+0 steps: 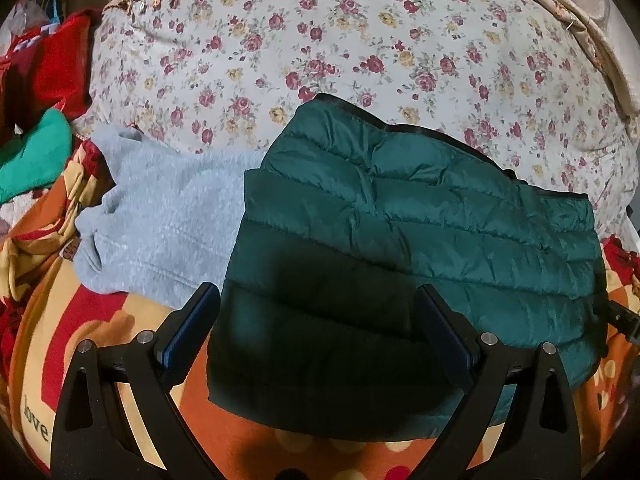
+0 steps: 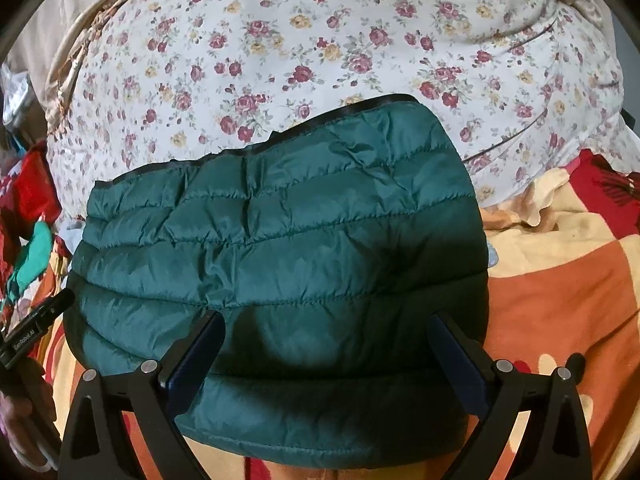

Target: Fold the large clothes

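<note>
A dark green quilted puffer jacket [image 1: 420, 220] lies folded into a compact rectangle on the bed, its black-trimmed edge at the far side. My left gripper [image 1: 316, 316] is open, fingers spread wide over the jacket's near left corner. The right wrist view shows the same jacket [image 2: 280, 220] filling the middle. There my right gripper [image 2: 330, 340] is open too, its fingers straddling the near edge of the jacket without pinching it. The left gripper [image 2: 36, 332] shows at the jacket's left edge, with a hand [image 2: 24, 420] behind it.
A grey fleece garment [image 1: 168, 216] lies to the left, partly under the jacket. A floral duvet [image 1: 320, 32] is heaped behind. An orange and red patterned blanket [image 2: 560, 280] covers the bed. Red cloth [image 1: 56, 64] and bright green cloth [image 1: 36, 156] are piled far left.
</note>
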